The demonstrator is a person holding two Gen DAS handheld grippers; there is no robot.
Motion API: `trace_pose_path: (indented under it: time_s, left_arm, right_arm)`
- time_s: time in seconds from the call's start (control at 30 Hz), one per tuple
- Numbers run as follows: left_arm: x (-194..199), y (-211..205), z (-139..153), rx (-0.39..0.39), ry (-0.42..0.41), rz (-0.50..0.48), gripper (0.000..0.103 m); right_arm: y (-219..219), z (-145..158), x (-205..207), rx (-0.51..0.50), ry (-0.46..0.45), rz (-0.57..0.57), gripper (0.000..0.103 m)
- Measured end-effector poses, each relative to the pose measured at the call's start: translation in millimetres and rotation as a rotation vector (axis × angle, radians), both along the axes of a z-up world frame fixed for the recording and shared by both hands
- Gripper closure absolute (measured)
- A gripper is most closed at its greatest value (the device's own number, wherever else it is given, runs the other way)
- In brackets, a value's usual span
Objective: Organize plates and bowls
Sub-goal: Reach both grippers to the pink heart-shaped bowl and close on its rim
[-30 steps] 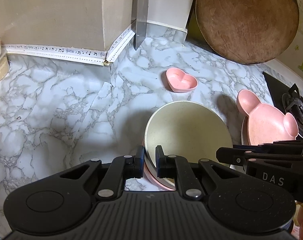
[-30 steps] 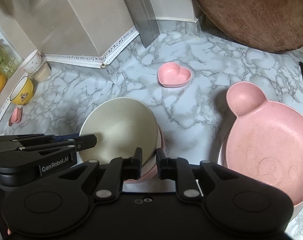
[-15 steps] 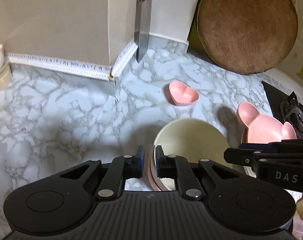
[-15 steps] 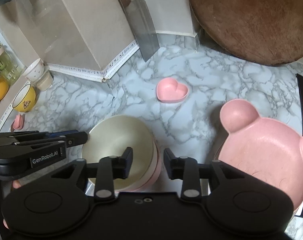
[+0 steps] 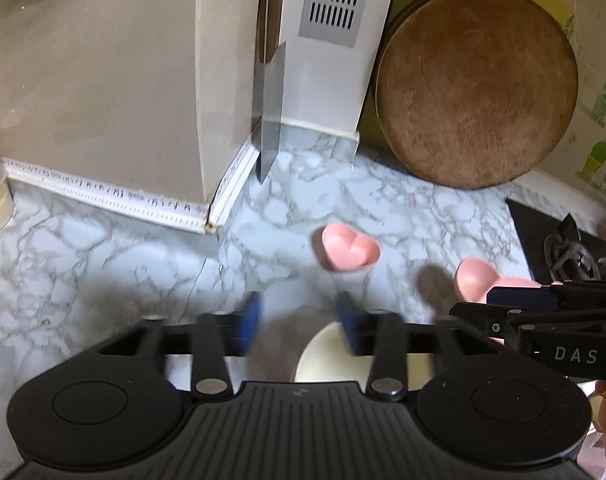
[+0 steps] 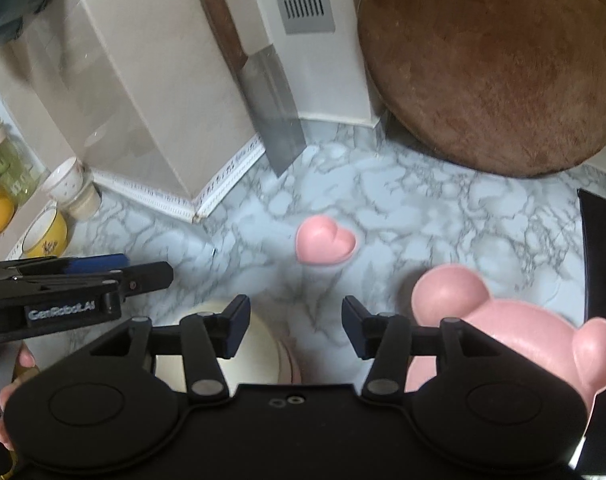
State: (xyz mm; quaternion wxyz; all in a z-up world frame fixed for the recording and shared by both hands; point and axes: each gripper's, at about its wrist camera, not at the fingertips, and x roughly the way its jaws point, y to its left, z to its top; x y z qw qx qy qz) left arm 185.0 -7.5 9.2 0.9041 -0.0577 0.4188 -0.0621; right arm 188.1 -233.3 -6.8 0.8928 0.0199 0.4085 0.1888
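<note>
A cream bowl [image 5: 335,360] sits nested in a pink bowl [image 6: 291,364] on the marble counter, low in both views [image 6: 251,344]. My left gripper [image 5: 299,320] is open and empty above the cream bowl's left rim. My right gripper [image 6: 295,326] is open and empty, above the stack's right side. A pink bear-shaped plate [image 6: 515,332] lies to the right; its ear shows in the left wrist view [image 5: 475,280]. A small pink heart dish [image 5: 349,254] lies farther back, also in the right wrist view [image 6: 325,242].
A cleaver [image 6: 271,116] leans against the wall corner. A round wooden board [image 5: 475,88] leans at the back right. A stove edge [image 5: 563,248] is at the right. Cups [image 6: 69,188] and a yellow mug [image 6: 47,234] stand at the far left.
Both grippers have opened, let go of the stacked bowls' rims, and pulled up and back. The bowls stay on the counter.
</note>
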Motion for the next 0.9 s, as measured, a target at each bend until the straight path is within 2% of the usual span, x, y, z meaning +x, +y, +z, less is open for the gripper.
trace_pose_path:
  time_s: [0.03, 0.2, 0.27, 0.47, 0.57, 0.73, 0.9]
  left_arm:
    - [2.4, 0.0, 2.6, 0.000, -0.013, 0.005, 0.040]
    - [22.5, -2.8, 8.4, 0.008, -0.020, -0.014, 0.037]
    - [32.7, -2.9, 8.3, -0.012, -0.016, -0.028, 0.028]
    - [64.7, -5.5, 1.1, -0.044, -0.011, -0.033, 0.027]
    - [82.7, -6.2, -7.1, -0.059, 0.009, -0.032, 0.027]
    - [114.5, -9.2, -22.2, -0.072, 0.046, -0.034, 0.027]
    - [141.7, -15.5, -42.1, -0.092, 0.094, -0.082, 0.027]
  right_arm:
    - [-1.4, 1.9, 3.8, 0.003, -0.004, -0.006, 0.047]
    - [-9.8, 8.4, 23.7, 0.027, -0.033, -0.032, 0.028]
    - [-10.3, 7.3, 31.2, 0.021, -0.043, -0.036, 0.021]
    - [-7.3, -4.4, 52.7, 0.021, -0.015, -0.004, 0.005]
    - [-5.5, -10.3, 63.3, 0.012, -0.008, -0.008, 0.005]
    - [-8.2, -24.3, 91.7, 0.041, 0.060, -0.043, 0.005]
    - [-8.3, -43.1, 118.0, 0.048, 0.120, -0.063, 0.006]
